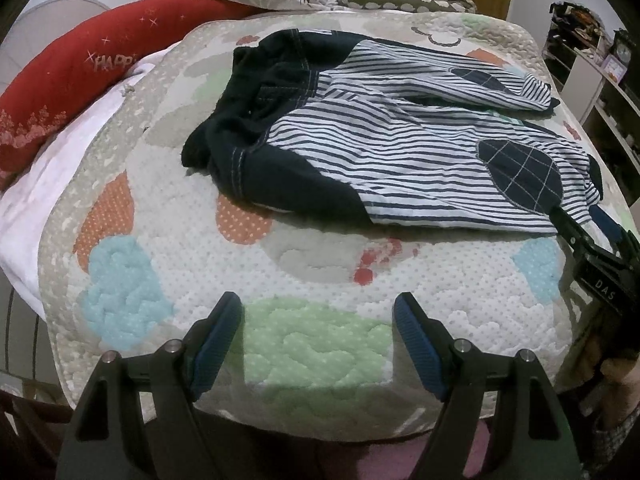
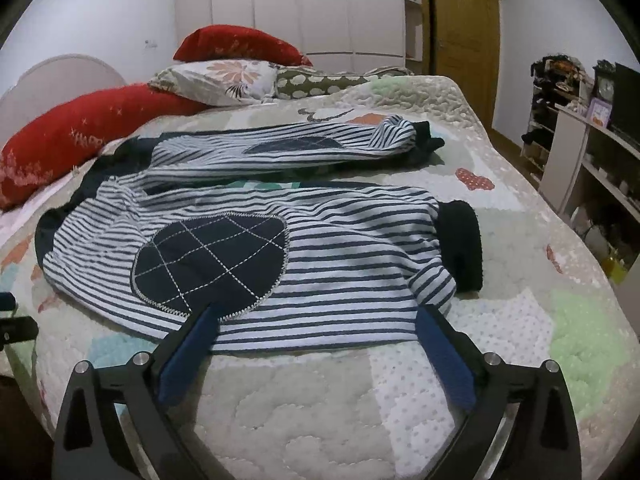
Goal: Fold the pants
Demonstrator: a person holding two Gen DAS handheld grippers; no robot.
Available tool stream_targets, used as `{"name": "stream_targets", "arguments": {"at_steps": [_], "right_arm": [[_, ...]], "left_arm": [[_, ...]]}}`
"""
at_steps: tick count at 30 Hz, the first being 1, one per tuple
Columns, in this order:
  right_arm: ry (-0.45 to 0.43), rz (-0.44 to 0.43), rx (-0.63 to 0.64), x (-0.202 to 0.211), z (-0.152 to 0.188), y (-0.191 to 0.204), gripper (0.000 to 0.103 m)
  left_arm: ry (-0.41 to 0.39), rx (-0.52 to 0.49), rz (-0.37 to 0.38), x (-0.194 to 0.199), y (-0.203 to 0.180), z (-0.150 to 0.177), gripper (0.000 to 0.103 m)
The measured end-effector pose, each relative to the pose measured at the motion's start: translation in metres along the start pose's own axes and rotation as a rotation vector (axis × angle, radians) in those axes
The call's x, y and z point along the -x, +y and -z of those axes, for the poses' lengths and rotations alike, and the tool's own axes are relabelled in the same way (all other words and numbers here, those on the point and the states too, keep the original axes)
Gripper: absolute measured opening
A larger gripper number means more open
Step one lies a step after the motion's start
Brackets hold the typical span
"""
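Observation:
Striped navy-and-white pants (image 1: 380,140) with dark quilted knee patches lie spread on the patchwork quilt (image 1: 320,264), their navy waist bunched at the left. My left gripper (image 1: 318,304) hangs open over the quilt's near edge, short of the pants, with nothing between its fingers. In the right wrist view the two legs (image 2: 340,248) lie side by side, dark cuffs to the right. My right gripper (image 2: 316,314) stands wide open at the near leg's lower edge; the hem lies between its tips, which do not press on it. It also shows at the leg's end, the right gripper (image 1: 586,220).
Red bolster pillows (image 1: 80,72) and a floral pillow (image 2: 224,80) lie at the head of the bed. Shelves with clutter (image 2: 592,152) stand to the right, a wooden door (image 2: 464,40) and white wardrobe behind. The quilt drops off at the near edge.

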State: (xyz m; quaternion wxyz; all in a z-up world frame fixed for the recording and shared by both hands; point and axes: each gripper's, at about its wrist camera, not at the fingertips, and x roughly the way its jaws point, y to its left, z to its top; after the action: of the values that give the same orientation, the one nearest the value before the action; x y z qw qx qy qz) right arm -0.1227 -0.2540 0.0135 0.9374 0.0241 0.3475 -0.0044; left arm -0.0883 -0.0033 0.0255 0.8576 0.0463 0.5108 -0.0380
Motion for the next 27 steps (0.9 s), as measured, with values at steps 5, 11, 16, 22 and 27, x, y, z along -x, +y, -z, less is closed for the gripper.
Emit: {"name": "stream_targets", "arguments": {"at_steps": [5, 11, 16, 22, 27], "right_arm": [[0.062, -0.022, -0.001, 0.009, -0.013, -0.002, 0.101], [-0.043, -0.017, 0.066, 0.053, -0.064, -0.022, 0.101], [0.026, -0.063, 0.127, 0.02, -0.127, -0.036, 0.101], [0.154, -0.06, 0.279, -0.063, -0.187, -0.016, 0.1], [0.226, -0.086, 0.401, -0.123, -0.211, 0.012, 0.1]], "left_arm": [[-0.027, 0.006, 0.052, 0.011, 0.016, -0.014, 0.078], [-0.056, 0.025, 0.15, 0.022, 0.041, -0.069, 0.079], [-0.064, -0.08, 0.21, 0.01, 0.029, -0.145, 0.079], [0.011, -0.236, 0.255, -0.047, 0.006, -0.228, 0.079], [0.05, -0.314, 0.287, -0.098, -0.004, -0.263, 0.079]]}}
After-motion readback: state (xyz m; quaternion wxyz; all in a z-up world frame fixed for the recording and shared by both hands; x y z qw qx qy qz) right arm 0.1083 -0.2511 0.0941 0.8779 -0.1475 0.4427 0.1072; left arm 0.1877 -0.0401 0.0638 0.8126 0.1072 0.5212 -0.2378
